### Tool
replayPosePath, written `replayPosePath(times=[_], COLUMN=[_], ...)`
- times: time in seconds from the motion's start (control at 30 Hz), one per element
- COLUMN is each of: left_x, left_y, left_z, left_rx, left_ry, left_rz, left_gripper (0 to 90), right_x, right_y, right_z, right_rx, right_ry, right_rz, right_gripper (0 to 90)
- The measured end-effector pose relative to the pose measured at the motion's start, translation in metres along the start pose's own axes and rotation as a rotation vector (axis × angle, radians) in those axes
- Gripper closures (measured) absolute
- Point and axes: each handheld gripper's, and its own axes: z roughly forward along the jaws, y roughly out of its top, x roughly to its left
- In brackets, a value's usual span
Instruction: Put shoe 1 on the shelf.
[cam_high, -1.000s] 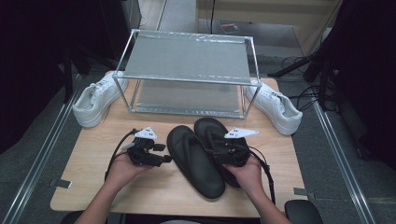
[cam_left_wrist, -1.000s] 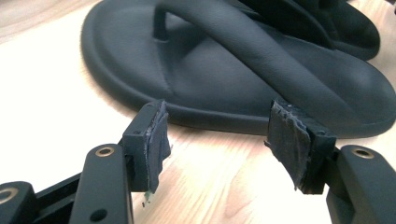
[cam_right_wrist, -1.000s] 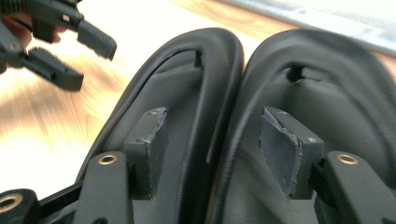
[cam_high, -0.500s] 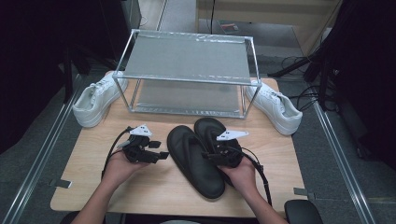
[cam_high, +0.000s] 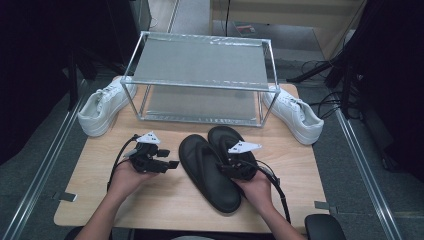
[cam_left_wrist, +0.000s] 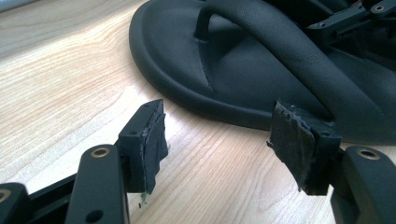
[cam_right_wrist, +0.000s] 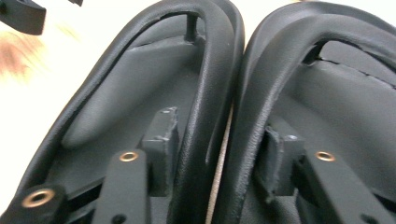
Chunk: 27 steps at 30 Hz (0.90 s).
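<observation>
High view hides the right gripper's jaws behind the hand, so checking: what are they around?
Observer: On the right gripper, one jaw sits inside each of the two sandals, with their neighbouring straps between the jaws. The jaws have just been closing.
Operator: Pads on the straps?
Observer: The pads look to be against them. A thin gap shows between the two straps.
Operator: Left gripper?
Observer: The left gripper is open with nothing between its jaws, low over the table, just short of a sandal's edge.
</observation>
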Motion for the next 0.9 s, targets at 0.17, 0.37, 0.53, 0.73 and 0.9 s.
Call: replayPosePath(times=[0.17, 0.37, 0.53, 0.73, 0.9], left_x=[0.0017, 0.0035, 0.0051, 0.0066, 0.0071], left_y=[0.0012, 0.0014, 0.0015, 0.0016, 0.0014], left_z=[0.0005, -0.0007, -0.0003, -0.0008, -0.0011], left_rx=[-0.008, -0.030, -0.046, -0.051, -0.054], left_ry=[0.002, 0.018, 0.028, 0.024, 0.023], left_rz=[0.014, 0.000, -0.005, -0.015, -0.022], left_gripper=[36.3, 36.4, 36.3, 36.3, 36.3], right_x=[0.0026, 0.0036, 0.0035, 0.0019, -0.0021], right_y=[-0.0011, -0.0008, -0.0001, 0.0008, 0.0008], right_z=[-0.0003, -0.0015, -0.0020, -0.0034, -0.0067], right_rx=[-0.009, -0.002, 0.004, 0.012, 0.021], right_ry=[-0.021, -0.022, -0.019, -0.019, -0.020], right_rz=[0.014, 0.025, 0.039, 0.062, 0.085], right_gripper=[59.4, 67.5, 69.3, 70.9, 74.3])
